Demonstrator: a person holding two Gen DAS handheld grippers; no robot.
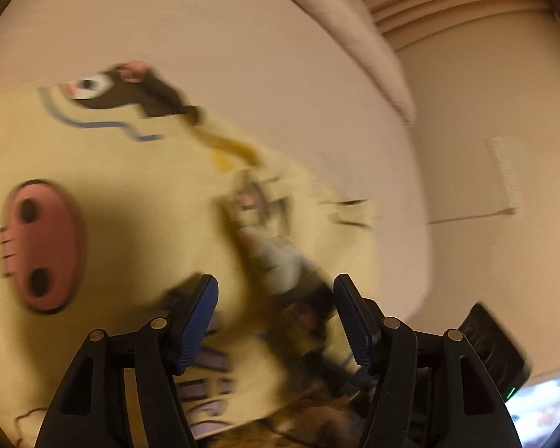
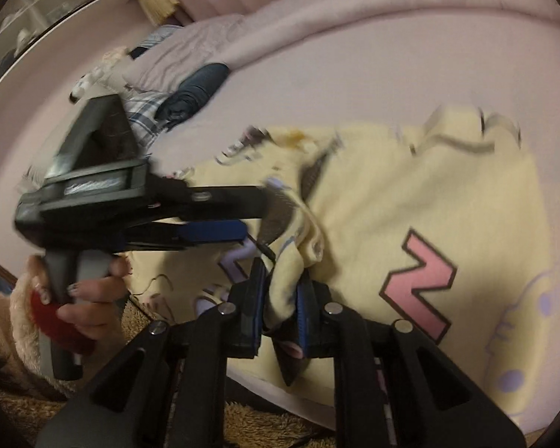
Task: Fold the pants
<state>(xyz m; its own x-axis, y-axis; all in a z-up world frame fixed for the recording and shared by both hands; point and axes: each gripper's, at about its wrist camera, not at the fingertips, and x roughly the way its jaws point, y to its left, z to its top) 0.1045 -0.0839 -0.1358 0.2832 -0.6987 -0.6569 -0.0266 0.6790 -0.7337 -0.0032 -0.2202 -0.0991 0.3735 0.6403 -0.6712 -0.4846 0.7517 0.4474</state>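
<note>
We note pale yellow fleece pants (image 2: pixel 410 201) printed with cartoon figures lying spread on a pale pink bed sheet (image 2: pixel 317 86), reaching the near edge of the bed. In the right wrist view a large pink letter N (image 2: pixel 418 283) with a dark outline shows on the cloth. In the left wrist view a pink oval snout print with 2 dark dots (image 1: pixel 43 244) lies toward the left, and a dark brown cartoon figure (image 1: pixel 130 93) sits at the far edge of the cloth.

Right gripper (image 2: pixel 278 310): its 2 black fingers with blue pads are drawn close and pinch a bunched fold of the yellow cloth near the bed's near edge.

Left gripper (image 1: pixel 276 321): its jaws stand spread, the pads not pressing on anything, with rumpled cloth lying beneath the gap. In the right wrist view we see it from the side (image 2: pixel 239 231), held by a hand (image 2: pixel 89 298) with painted nails, its tips at the same bunched ridge of cloth. Much of this is motion-blurred.

At the far corner of the bed lie a dark navy rolled garment (image 2: pixel 198 89) and a plaid cloth (image 2: pixel 145 119). A tan shaggy rug (image 2: pixel 265 425) lies below the bed's near edge.
</note>
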